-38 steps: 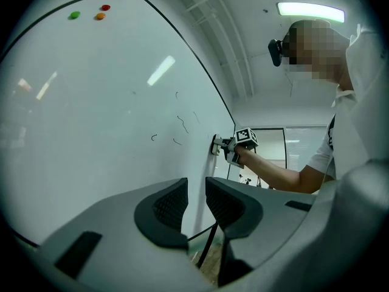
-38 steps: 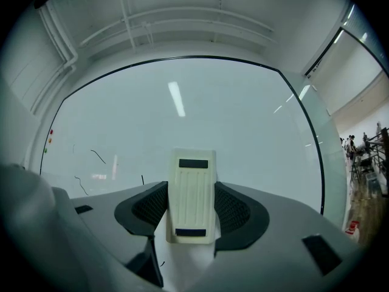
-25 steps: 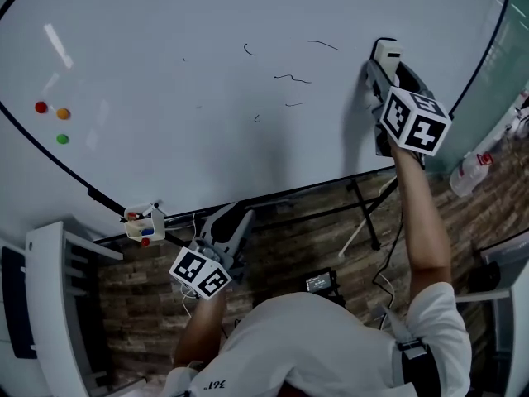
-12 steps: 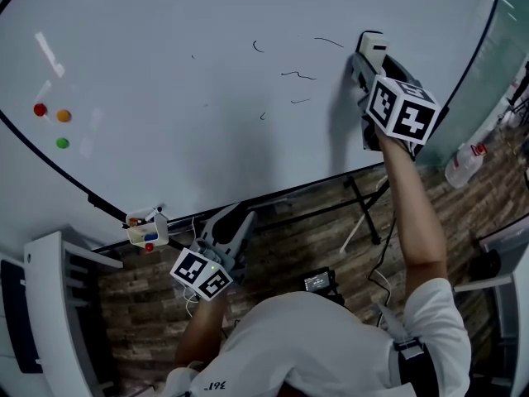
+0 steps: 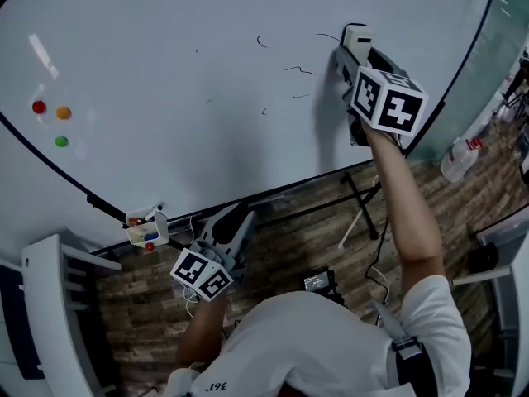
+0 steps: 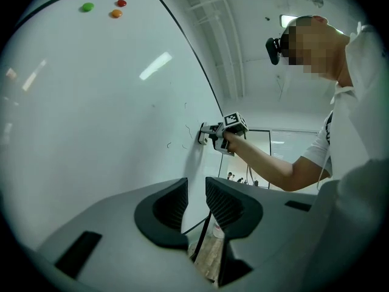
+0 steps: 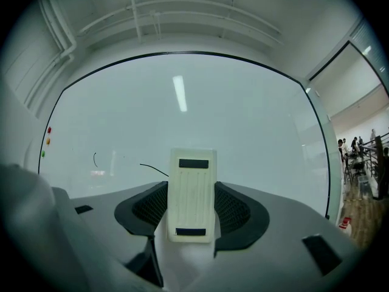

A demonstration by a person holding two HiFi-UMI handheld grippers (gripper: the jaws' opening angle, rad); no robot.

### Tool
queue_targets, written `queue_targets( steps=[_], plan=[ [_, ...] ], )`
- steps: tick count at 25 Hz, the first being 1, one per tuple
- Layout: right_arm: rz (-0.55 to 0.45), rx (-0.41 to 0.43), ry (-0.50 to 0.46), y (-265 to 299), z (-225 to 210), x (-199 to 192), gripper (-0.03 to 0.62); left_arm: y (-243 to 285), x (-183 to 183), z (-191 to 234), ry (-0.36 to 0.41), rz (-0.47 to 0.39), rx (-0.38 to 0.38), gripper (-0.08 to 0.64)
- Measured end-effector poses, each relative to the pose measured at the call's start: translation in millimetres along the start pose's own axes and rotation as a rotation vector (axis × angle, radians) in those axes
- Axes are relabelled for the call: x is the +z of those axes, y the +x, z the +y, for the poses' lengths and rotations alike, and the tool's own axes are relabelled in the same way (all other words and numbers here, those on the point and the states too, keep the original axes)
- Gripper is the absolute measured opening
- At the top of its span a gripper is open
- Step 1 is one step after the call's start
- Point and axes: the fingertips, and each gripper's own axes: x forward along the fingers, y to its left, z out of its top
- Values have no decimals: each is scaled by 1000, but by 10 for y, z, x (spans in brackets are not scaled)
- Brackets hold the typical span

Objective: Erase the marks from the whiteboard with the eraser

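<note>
Gripping cream ribbed plastic eraser (image 7: 192,193) in right gripper (image 5: 350,55) at glossy white whiteboard (image 5: 165,73); thin black squiggles (image 5: 299,71) to its left remain unerased; left gripper (image 5: 235,220) slack, empty.

We count one large white whiteboard (image 5: 165,64), one cream rectangular eraser (image 5: 356,38) inside the right gripper (image 5: 349,56), five thin black marks (image 5: 299,71) just left of this gripper, and three round coloured magnets (image 5: 63,112) far to its left.

Right arm reaches toward 1 o'clock, right gripper (image 5: 354,50) clamped on the eraser (image 7: 192,187) — left gripper (image 5: 237,220) low at 7 o'clock, jaws slightly apart.
</note>
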Motion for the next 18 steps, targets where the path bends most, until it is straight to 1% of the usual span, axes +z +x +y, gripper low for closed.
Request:
queue_targets(
  steps=[4,12,18],
  plan=[
    [4,-13,-17,-2,105,13,256,-56,-4,4,-2,-1,-2,83],
    [4,-5,-71,1,371,44,256,-150,-12,64,-12,-4,0,83],
    [4,40,-111,-15,739,71,256,-199,35,93,-2,-10,-12,83]
  ],
)
